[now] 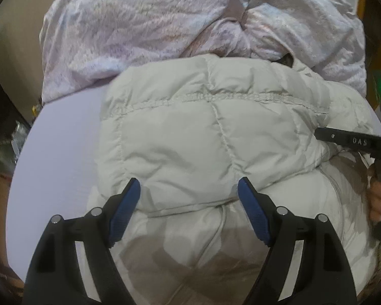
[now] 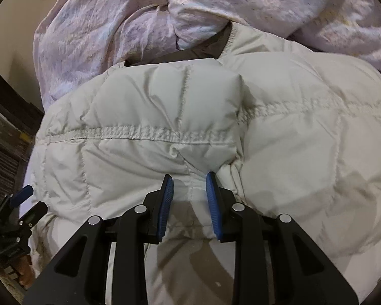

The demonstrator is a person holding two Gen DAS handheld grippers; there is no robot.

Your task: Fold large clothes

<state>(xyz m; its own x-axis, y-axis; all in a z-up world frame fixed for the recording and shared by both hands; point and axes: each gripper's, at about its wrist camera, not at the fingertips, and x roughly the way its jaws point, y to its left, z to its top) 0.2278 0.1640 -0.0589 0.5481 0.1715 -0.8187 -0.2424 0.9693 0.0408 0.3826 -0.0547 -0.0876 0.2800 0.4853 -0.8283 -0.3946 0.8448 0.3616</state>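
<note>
Left edge: a pale lilac bed sheet (image 1: 58, 137) shows bare beside the coat.
Left gripper (image 1: 189, 190): jaws wide apart, hovering just over the near fold of the coat, nothing between the blue pads (image 1: 125, 211).
Coat: a cream quilted puffer jacket (image 1: 216, 132) lies centred on the bed, already doubled over itself, a stitched seam running across the top layer.
Behind it: a crumpled pink-and-white duvet (image 1: 144, 23) touches the coat's far edge.
Right gripper (image 2: 189, 190): jaws narrowed, a ridge of coat fabric between them; whether the pads truly pinch it I cannot tell.
Right edge: more puffed coat panels (image 2: 317, 137), loosely mounded.
Progress: at least one fold looks done; the bundle is bulky and uneven, so further folding and flattening seem to remain.
</note>
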